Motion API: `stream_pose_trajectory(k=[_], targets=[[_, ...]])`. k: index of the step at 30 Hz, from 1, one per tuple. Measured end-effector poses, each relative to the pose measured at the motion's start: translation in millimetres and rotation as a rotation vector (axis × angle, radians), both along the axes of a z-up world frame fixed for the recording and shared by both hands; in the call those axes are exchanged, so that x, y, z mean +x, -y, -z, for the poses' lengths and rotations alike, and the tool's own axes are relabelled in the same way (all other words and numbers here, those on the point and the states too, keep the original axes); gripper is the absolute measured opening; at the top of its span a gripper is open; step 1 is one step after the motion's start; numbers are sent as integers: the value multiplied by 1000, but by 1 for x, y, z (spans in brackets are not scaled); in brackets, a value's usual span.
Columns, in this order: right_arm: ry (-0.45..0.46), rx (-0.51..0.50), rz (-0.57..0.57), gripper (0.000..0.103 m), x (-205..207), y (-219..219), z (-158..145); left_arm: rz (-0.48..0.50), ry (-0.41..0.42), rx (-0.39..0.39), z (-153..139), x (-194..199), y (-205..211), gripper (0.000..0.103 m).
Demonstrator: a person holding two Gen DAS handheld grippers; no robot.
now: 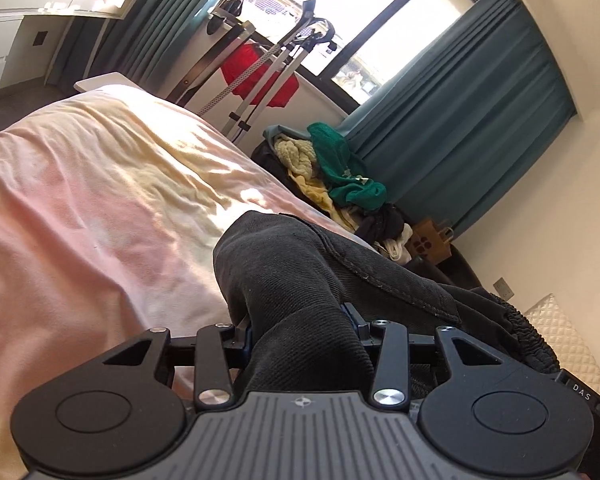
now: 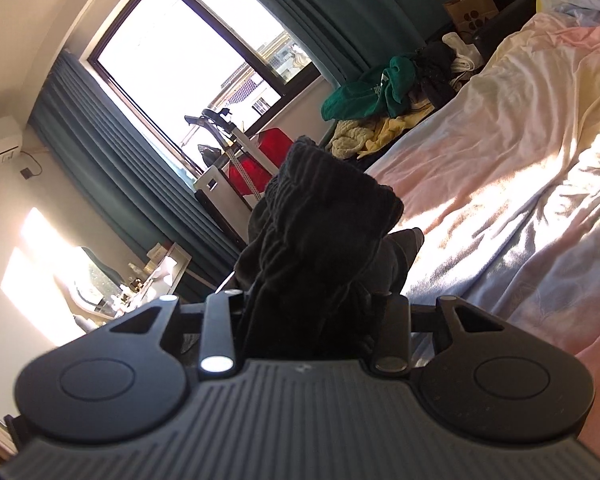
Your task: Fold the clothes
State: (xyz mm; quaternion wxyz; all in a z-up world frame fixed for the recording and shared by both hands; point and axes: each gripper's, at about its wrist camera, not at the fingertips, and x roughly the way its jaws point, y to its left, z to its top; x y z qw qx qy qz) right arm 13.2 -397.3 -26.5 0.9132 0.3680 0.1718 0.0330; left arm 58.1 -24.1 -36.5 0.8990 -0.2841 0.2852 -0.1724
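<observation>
Up close, the left gripper (image 1: 300, 320) has its jaws pinched tight on a bunched fold of the dark grey garment (image 1: 300, 264), and the cloth swallows the fingertips completely. The fabric rises from the jaws and runs away from the tool toward the far side, a stitched hem (image 1: 384, 280) trailing off to the right, where a gathered elastic waistband (image 1: 528, 332) hangs by the gripper's right shoulder. Over on the other side, the right gripper (image 2: 312, 304) is clamped the same way on a ribbed, gathered band (image 2: 324, 216) of that garment, which stands up out of the jaws like a column with its long axis pointing away from the tool. Both tools are tilted hard, so the room leans in each view, and the garment is held up off the bed (image 1: 100, 208). Beneath and beyond lies a rumpled pink and cream sheet (image 2: 500, 152), sunlit in patches. Past the bed sits a heap of clothes (image 1: 340, 176) with a green piece on top, beside a brown paper bag (image 1: 432, 244). Farther back stand teal curtains (image 1: 460, 128), a bright window (image 2: 188, 52) and something red (image 1: 260, 76) under it.
</observation>
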Motion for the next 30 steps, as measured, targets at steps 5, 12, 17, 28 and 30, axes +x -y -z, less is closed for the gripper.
stream_pose_trajectory(k=[5,12,17,28,30], targets=[[26,-9,81,42,-6,66,-35,73,36,-14,-34,28,78,43],[48,-13,240,42,-7,183,-54,209,63,-16,-45,90,234,43],[41,12,356,42,-2,257,-26,295,56,-18,-31,136,342,43],[-103,138,490,42,4,308,134,411,-25,105,85,178,412,44],[-110,171,502,43,-5,300,161,428,-30,135,105,180,414,46]])
